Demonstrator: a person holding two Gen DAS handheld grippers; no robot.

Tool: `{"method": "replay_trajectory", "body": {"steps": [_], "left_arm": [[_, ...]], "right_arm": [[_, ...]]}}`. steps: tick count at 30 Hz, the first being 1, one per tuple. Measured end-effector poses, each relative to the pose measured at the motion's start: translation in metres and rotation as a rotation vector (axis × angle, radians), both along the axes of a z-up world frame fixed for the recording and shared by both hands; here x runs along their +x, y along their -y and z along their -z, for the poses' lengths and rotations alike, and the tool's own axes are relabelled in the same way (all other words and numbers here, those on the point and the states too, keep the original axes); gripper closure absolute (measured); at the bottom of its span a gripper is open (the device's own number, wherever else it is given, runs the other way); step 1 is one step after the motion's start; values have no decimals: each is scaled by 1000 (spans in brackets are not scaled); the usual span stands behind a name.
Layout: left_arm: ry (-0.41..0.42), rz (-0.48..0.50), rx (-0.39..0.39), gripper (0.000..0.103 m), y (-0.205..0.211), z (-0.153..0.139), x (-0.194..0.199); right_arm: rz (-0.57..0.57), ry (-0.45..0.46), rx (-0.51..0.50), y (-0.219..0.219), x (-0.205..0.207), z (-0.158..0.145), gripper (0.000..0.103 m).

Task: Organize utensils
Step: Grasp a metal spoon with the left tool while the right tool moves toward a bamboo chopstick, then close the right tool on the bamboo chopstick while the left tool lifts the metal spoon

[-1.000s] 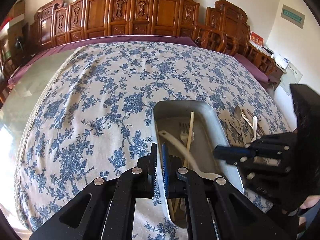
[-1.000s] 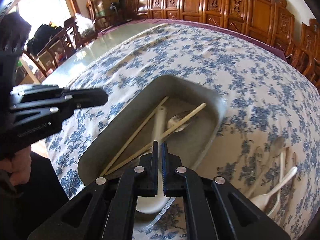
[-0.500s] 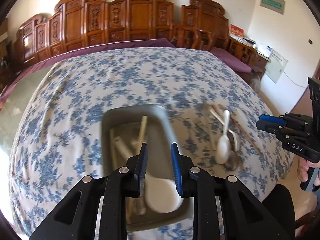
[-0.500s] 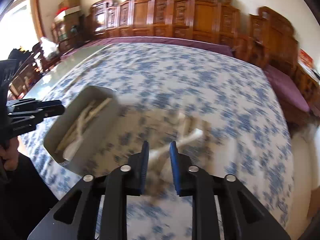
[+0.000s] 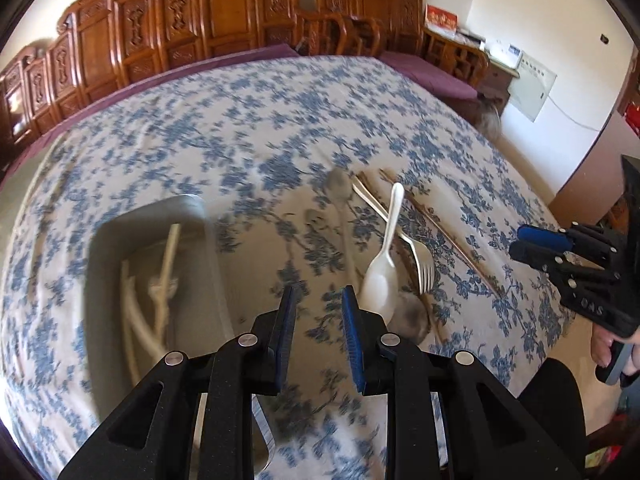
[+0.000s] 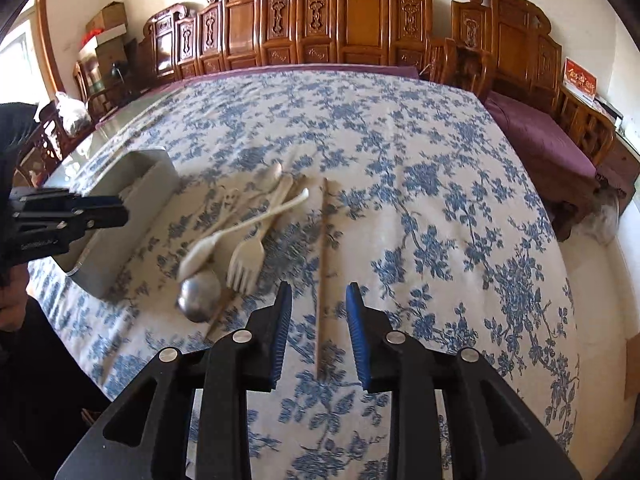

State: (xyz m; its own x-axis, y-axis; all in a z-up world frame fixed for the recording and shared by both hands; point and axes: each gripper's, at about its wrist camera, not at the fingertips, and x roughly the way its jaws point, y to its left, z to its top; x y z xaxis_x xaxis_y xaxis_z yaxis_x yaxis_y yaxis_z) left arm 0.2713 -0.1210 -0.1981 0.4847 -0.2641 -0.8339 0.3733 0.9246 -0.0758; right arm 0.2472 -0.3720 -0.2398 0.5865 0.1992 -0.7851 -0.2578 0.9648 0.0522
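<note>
A grey metal tray (image 5: 108,248) holding a white spoon (image 5: 134,312) and chopsticks (image 5: 170,248) lies on the floral tablecloth, left of my open, empty left gripper (image 5: 318,296). To its right lies a pile: a white plastic spoon (image 5: 380,276), metal forks (image 5: 424,260), metal spoons (image 5: 340,188), chopsticks (image 5: 448,236). My right gripper (image 6: 318,294) is open and empty, its jaws either side of a lone chopstick (image 6: 322,280). The pile also shows in the right wrist view: a white spoon (image 6: 240,228), a fork (image 6: 246,260), a metal spoon (image 6: 199,294), and the tray (image 6: 120,216).
The blue floral tablecloth (image 6: 400,160) covers a large table with its near edge just under both grippers. Carved wooden chairs (image 6: 360,20) line the far side. A purple cushioned bench (image 6: 540,140) stands to the right.
Both grippers have opened and swung right, away from the tray. The right gripper now sits over the loose pile and lone chopstick instead of over the tray.
</note>
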Motion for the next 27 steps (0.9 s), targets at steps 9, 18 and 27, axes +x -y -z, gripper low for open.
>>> {"method": "replay_trajectory", "body": {"steps": [9, 18, 27], "left_arm": [[-81, 45, 20, 87, 43, 23, 55], [-130, 48, 87, 94, 66, 46, 93], [-148, 55, 153, 94, 77, 55, 100]], "right_arm": [[58, -29, 46, 22, 5, 9, 73], [75, -45, 94, 34, 7, 9, 73], [51, -63, 106, 28, 8, 12, 73]]}}
